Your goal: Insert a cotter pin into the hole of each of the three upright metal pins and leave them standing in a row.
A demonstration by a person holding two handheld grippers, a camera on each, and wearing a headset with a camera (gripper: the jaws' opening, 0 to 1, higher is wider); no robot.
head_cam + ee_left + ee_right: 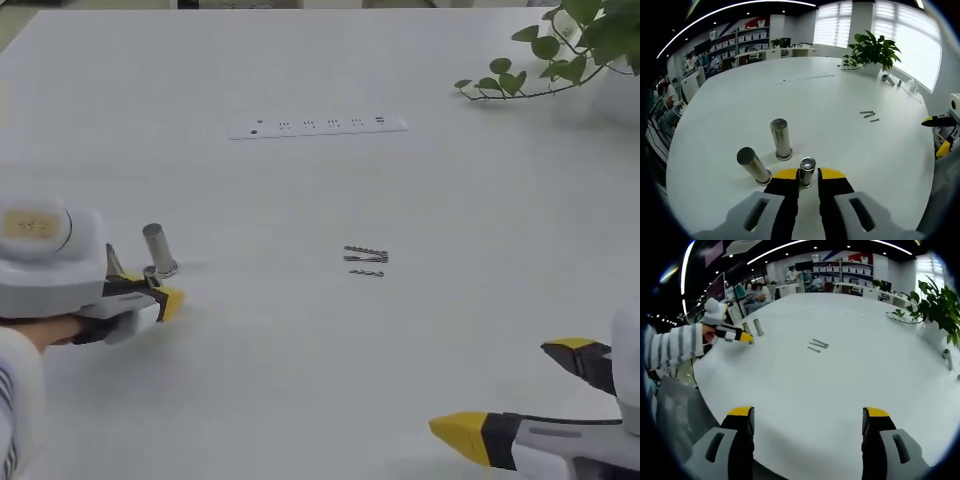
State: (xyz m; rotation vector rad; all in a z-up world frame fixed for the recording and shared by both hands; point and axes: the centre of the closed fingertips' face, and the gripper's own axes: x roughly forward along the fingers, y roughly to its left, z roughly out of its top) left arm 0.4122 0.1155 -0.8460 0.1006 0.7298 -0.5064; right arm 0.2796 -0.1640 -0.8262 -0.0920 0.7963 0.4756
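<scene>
On white table (300, 380), right tool (807, 412) spread; left tool (807, 176) pinching metal pin (807, 166), its yellow label (30, 228) unreadable.

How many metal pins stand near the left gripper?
3. One metal pin sits between the jaws of the left gripper, a second pin beyond it, a third pin left of both.

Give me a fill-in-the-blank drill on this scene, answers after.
1. The left gripper is ____ on a metal pin.
2. Beside that pin stand ____ other pins.
3. The right gripper is ____.
4. ____ cotter pins lie on the table.
Answers: shut; two; open; three.
</scene>
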